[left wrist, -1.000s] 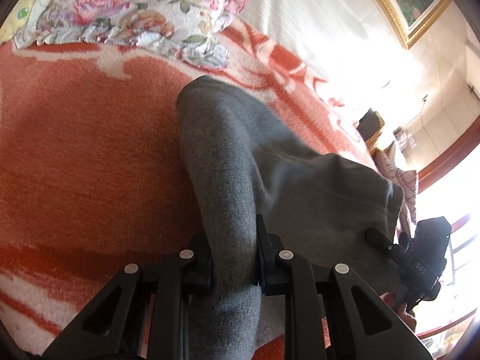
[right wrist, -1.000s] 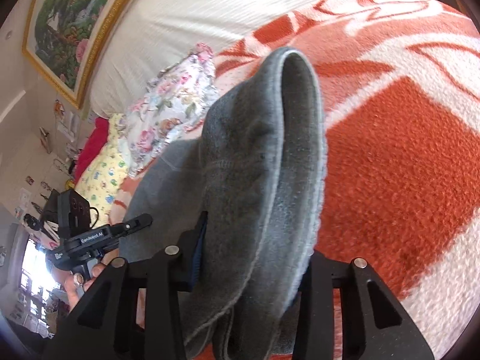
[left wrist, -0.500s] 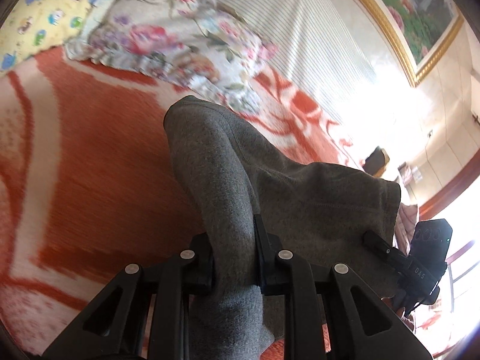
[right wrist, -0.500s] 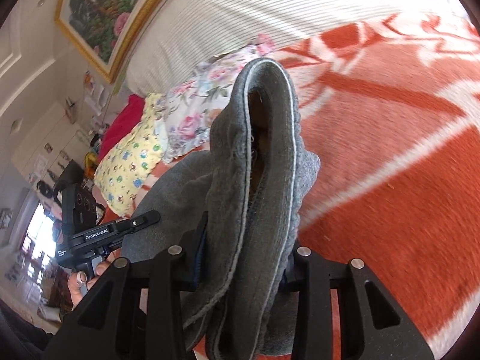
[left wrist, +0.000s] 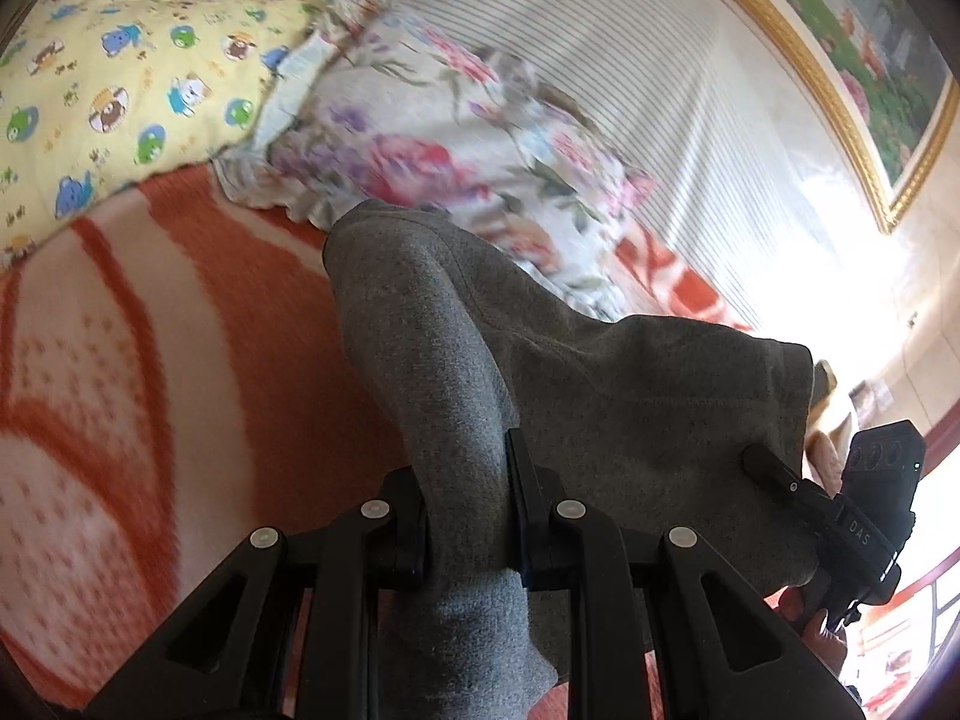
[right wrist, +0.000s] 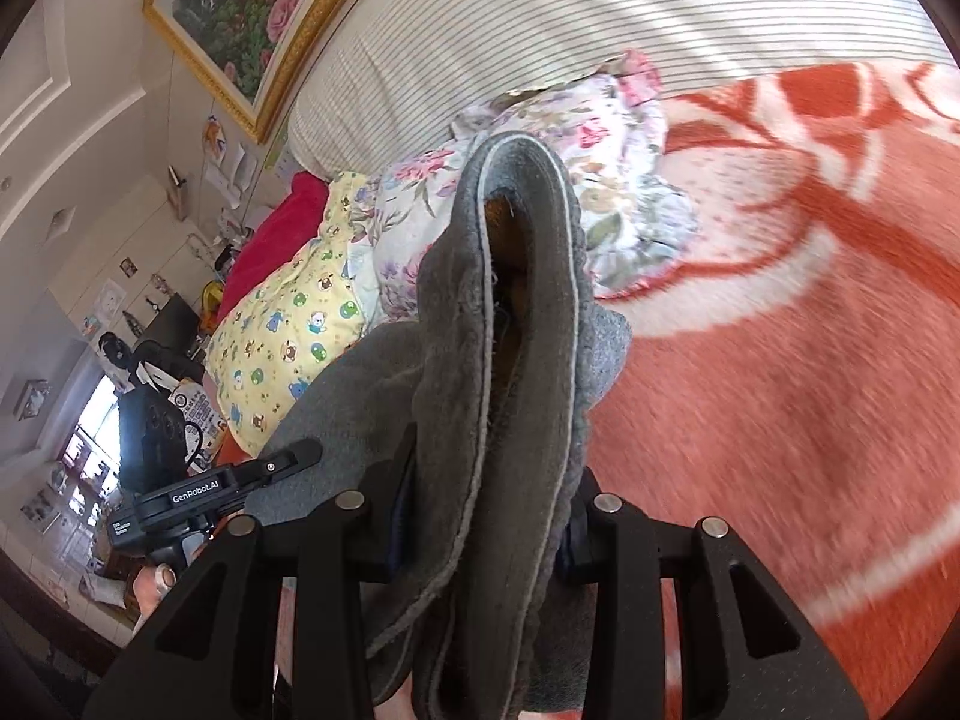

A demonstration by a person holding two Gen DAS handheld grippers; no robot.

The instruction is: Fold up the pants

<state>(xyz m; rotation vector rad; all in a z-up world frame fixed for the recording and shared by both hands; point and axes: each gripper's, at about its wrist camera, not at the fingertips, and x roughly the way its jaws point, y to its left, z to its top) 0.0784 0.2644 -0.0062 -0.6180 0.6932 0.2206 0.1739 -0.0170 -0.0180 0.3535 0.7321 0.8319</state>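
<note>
1. We find the pants (left wrist: 600, 396), one grey pair, lifted off the orange-and-white blanket (left wrist: 150, 360) and stretched between the two claws.

2. Change noted: a second ago the left wrist view was filled mostly by blanket, with the flowered pillow far off at the top. Now the yellow cartoon pillow (left wrist: 120, 60) and the flowered pillow (left wrist: 432, 138) sit just beyond the raised cloth. In the right wrist view the pillows and the striped headboard (right wrist: 600, 30) have likewise drawn closer.

3. We judge from this that both claws are carrying the gripped edge towards the far end of the bed, so the fold is in mid-carry and not yet laid down.

4. Left claw (left wrist: 468, 516): narrowly parted, both pads pressing on a thin bunch of grey cloth that passes between them and hangs down on the near side.

5. Right claw (right wrist: 489, 516): parted somewhat wider, clamped on a thicker doubled band of the pants (right wrist: 516, 360), whose looped edge stands up in front of the lens. Its grip has not altered visibly over the second.

6. Count, left to right in the left wrist view: one yellow pillow, one flowered pillow, one pair of pants, one framed picture (left wrist: 870, 60). A red cushion (right wrist: 270, 240) shows in the right wrist view.

7. Claws: two, each visible from the other's camera.
</note>
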